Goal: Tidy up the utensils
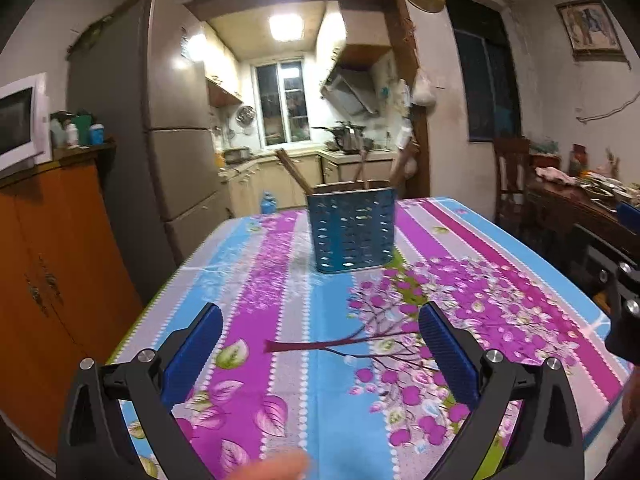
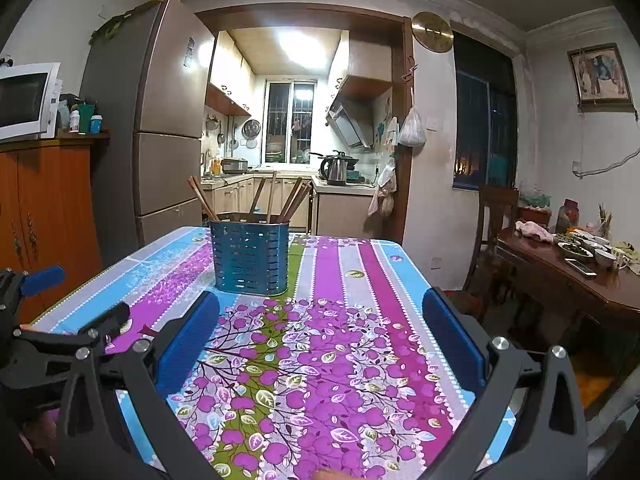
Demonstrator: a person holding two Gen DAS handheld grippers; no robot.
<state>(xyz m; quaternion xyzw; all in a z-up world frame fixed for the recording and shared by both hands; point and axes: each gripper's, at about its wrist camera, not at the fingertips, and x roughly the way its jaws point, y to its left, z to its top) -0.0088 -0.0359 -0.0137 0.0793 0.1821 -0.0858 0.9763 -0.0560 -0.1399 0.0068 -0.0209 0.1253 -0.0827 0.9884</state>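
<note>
A blue perforated utensil holder (image 1: 352, 229) stands on the flowered tablecloth (image 1: 280, 280) at the far middle of the table, with several brown chopsticks (image 1: 294, 172) leaning in it. It also shows in the right wrist view (image 2: 250, 258), with its chopsticks (image 2: 280, 200). My left gripper (image 1: 322, 320) is open and empty, well short of the holder. My right gripper (image 2: 320, 312) is open and empty, to the right of the holder. The left gripper's body (image 2: 48, 344) shows at the left edge of the right wrist view.
An orange cabinet (image 1: 44, 280) with a microwave (image 1: 20, 120) stands left of the table, beside a fridge (image 1: 160, 120). A dark wooden table (image 2: 568, 272) with dishes and a chair (image 2: 496, 216) stand at the right. The kitchen lies behind.
</note>
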